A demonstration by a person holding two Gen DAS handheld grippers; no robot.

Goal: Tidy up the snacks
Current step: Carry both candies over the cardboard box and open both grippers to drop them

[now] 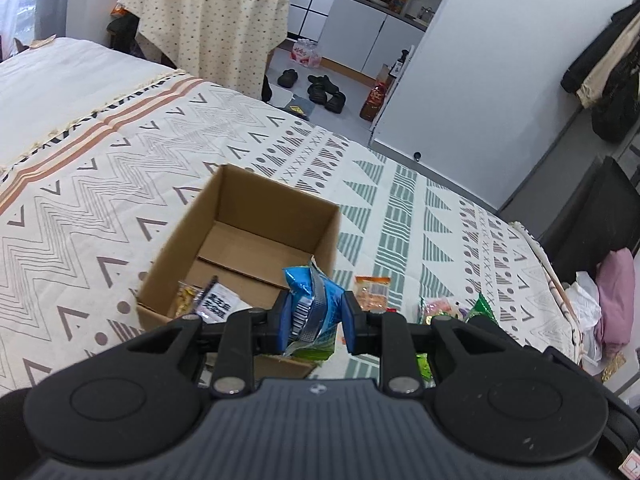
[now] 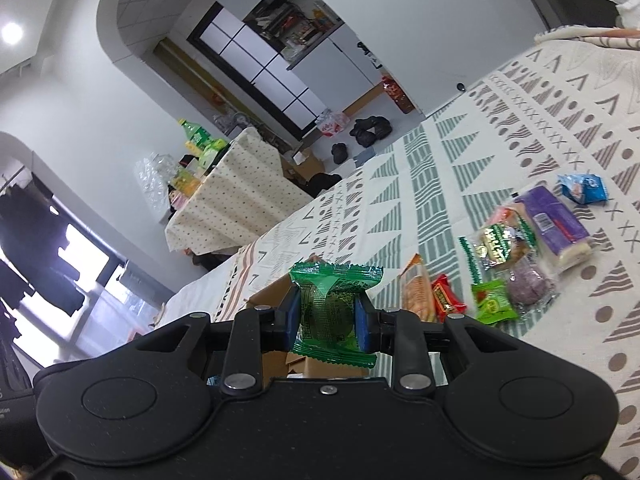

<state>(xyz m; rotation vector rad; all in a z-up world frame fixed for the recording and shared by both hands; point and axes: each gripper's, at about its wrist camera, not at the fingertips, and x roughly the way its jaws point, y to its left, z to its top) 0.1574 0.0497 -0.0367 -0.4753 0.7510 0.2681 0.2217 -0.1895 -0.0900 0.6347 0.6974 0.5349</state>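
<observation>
Your left black two-finger gripper [image 1: 314,320] has its blue-padded fingers [image 1: 349,320] closed on a crumpled blue foil snack packet [image 1: 310,308], which sticks up above the fingertips. Your right black two-finger gripper [image 2: 328,318], rolled sideways, pinches a green crinkle-edged snack packet [image 2: 330,312] squarely between its blue pads.
</observation>
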